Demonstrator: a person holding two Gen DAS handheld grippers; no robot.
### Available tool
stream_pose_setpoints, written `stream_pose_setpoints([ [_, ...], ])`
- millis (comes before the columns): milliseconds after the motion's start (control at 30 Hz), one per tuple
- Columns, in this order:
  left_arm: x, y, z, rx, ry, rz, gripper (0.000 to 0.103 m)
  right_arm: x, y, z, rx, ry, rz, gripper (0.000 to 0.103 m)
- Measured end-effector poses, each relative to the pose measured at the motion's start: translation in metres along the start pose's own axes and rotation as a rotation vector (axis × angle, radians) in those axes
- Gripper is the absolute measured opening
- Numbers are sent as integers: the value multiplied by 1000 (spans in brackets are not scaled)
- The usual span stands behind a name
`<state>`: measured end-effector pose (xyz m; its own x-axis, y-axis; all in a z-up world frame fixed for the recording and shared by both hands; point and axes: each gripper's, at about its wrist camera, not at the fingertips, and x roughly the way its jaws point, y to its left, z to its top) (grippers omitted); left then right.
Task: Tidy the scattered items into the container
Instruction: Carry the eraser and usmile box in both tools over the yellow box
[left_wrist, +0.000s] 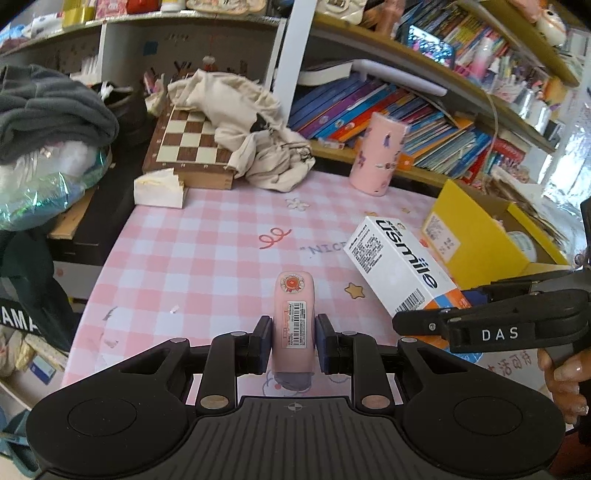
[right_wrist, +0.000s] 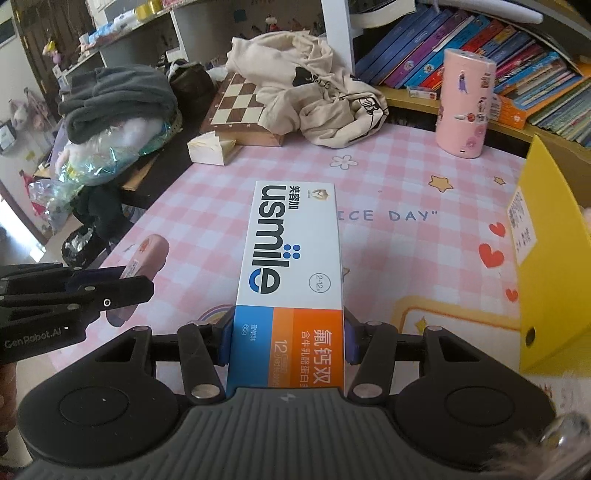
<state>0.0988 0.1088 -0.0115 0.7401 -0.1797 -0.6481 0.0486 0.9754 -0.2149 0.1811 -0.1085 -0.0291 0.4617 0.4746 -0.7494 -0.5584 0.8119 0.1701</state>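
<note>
Left hand-held gripper (left_wrist: 291, 347) clenched on pink tube (left_wrist: 294, 314), tube raised over bench (left_wrist: 207, 251), left of toothpaste box (right_wrist: 291, 266). Right hand-held gripper (right_wrist: 290, 341) grasping toothpaste box by orange end, pads pressed on both sides. Yellow box (right_wrist: 546, 258) stands right of toothpaste box, on bench edge. Pink cylinder (right_wrist: 463, 103) upright beyond it, near bookshelf (left_wrist: 424, 107).

Table under a pink-and-white checked cloth (right_wrist: 207, 206) printed with stars, hearts and lettering. Resting on it: pink sticker-covered cylinder (right_wrist: 464, 103), upright at the far edge; wooden chessboard box (right_wrist: 242, 110), cream cloth bag (right_wrist: 317, 99) heaped over it; white tissue pack (right_wrist: 208, 149), apparently half off the edge; yellow cardboard box (right_wrist: 546, 258), right.
</note>
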Motion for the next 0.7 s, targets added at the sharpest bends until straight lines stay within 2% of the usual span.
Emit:
stream_pose_setpoints([
  [333, -27, 1, -15, 20, -22, -44, 23, -28, 20, -27, 34, -20, -38, 51],
  [700, -43, -4, -25, 52, -26, -99, 23, -53, 31, -41, 49, -30, -73, 51],
])
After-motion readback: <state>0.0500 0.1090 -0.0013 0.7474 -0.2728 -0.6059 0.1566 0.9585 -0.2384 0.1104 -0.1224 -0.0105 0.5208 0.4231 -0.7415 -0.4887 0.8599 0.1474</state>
